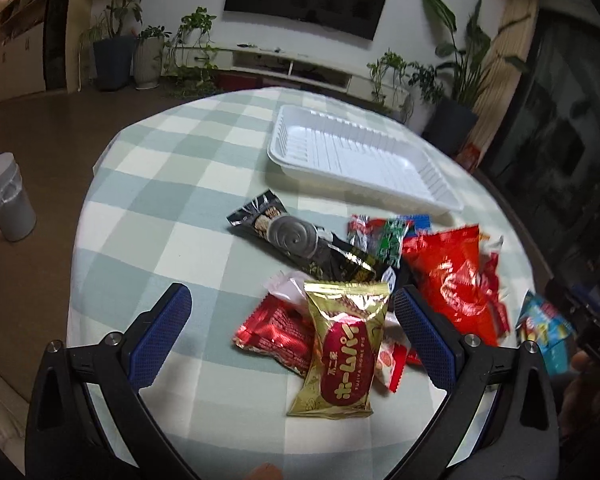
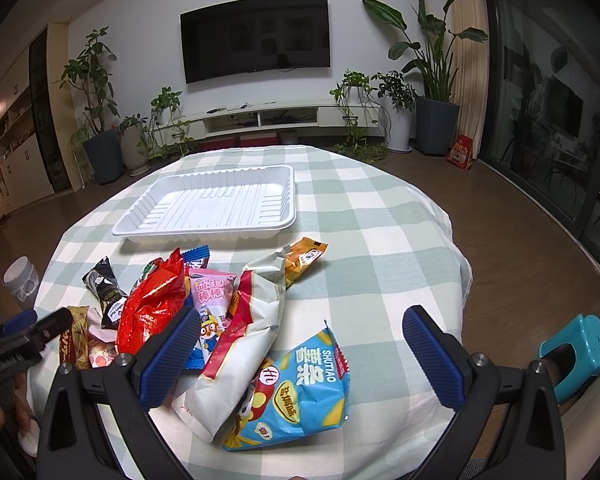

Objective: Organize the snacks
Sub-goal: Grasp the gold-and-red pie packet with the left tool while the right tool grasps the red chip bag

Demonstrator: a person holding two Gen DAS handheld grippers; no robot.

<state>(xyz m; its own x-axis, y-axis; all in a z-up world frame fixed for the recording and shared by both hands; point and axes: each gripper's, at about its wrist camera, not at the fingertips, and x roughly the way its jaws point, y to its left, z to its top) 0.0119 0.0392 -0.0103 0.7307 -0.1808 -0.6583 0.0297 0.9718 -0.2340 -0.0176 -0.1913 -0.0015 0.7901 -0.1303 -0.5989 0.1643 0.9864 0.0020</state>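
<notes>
Zero snacks sit in the white plastic tray point(image 2: 204, 204) so far; judged from that, the task is at its very start, nothing sorted yet. Tray lies empty on the far side of the checked tabletop point(image 2: 380, 216), well apart from both grippers

All snacks lie in one loose heap on the near side of the tabletop, between tray and grippers. Left wrist view: gold pie packet point(image 1: 344, 350) on top at the front, red foil packet point(image 1: 276, 334) just beside and partly under it, black biscuit stick pack point(image 1: 284, 232) behind, crumpled red bag point(image 1: 454, 280) to the right, small mixed candies behind that. Right wrist view: blue chip bag point(image 2: 300, 388) nearest, white-and-red bag point(image 2: 248, 340) overlapping it, pink lollipop pack point(image 2: 212, 292), orange sachet point(image 2: 304, 260) closest to the tray

Left gripper point(image 1: 292, 336) is spread wide and released, holding nothing, jaws either side of the gold pie packet, likely the first pick. Right gripper point(image 2: 300, 356) also spread wide, grasping nothing, poised over the blue chip bag and the white-and-red bag

Left to do: every packet needs moving to the tray. Overlapping foil may drag neighbours along
</notes>
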